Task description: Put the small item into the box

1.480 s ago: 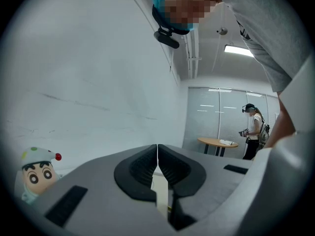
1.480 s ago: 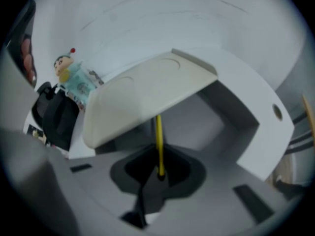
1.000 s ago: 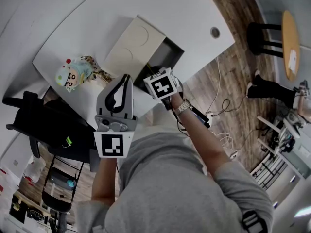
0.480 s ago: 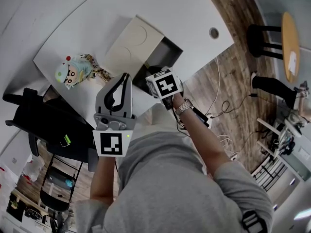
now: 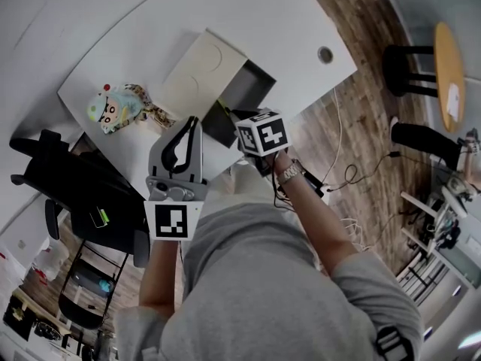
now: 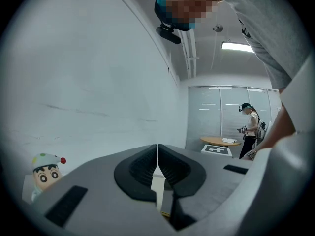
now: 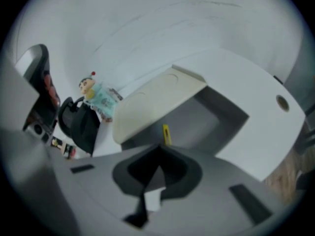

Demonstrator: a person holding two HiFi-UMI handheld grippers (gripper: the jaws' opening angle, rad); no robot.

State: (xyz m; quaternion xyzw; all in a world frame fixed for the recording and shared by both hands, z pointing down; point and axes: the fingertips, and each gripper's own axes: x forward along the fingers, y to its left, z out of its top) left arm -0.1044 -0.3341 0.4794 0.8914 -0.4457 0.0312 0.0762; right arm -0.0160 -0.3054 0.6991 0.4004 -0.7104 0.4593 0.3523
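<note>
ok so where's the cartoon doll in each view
head view: the cartoon doll lies on the white table at upper left, just left of the box's beige lid.
left gripper view: the doll is at the bottom left edge.
right gripper view: the doll is left of centre, again left of the beige lid.
shared landmark: the beige lid, clear in the head and right gripper views, not plainly seen in the left gripper view.

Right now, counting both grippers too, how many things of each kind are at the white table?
open box: 1
cartoon doll: 1
small yellow item: 1
grippers: 2, left gripper and right gripper
Total: 5
</note>
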